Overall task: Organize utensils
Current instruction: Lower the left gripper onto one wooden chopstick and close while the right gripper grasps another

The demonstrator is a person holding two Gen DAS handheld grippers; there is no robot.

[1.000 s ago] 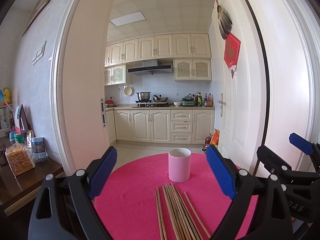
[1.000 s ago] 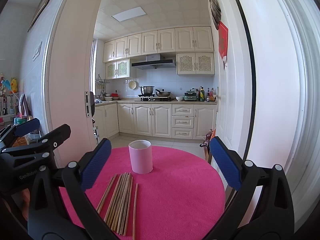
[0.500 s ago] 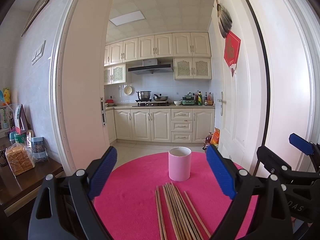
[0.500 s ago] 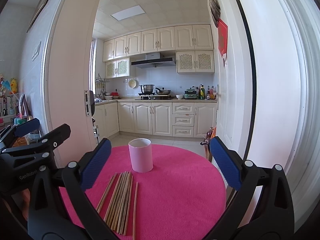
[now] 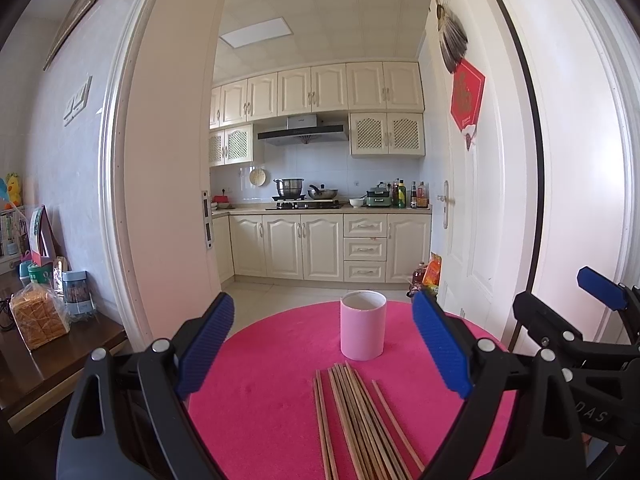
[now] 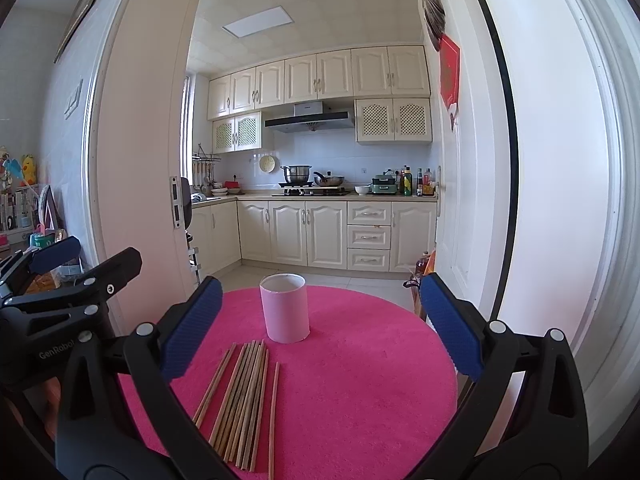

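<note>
A pink cylindrical cup (image 5: 363,325) stands upright and open-topped on a round table with a pink cloth (image 5: 272,380); it also shows in the right wrist view (image 6: 285,307). Several wooden chopsticks (image 5: 356,416) lie in a loose bundle just in front of the cup, also seen in the right wrist view (image 6: 244,396). My left gripper (image 5: 322,346) is open and empty, held above the near side of the table. My right gripper (image 6: 318,328) is open and empty, to the right of the left one. Each gripper shows at the edge of the other's view.
A dark wooden sideboard (image 5: 44,364) with a bag of bread (image 5: 38,320) and jars stands to the left. A white door (image 5: 472,208) stands open at right. Behind the table a doorway leads to a kitchen with cream cabinets (image 5: 320,246).
</note>
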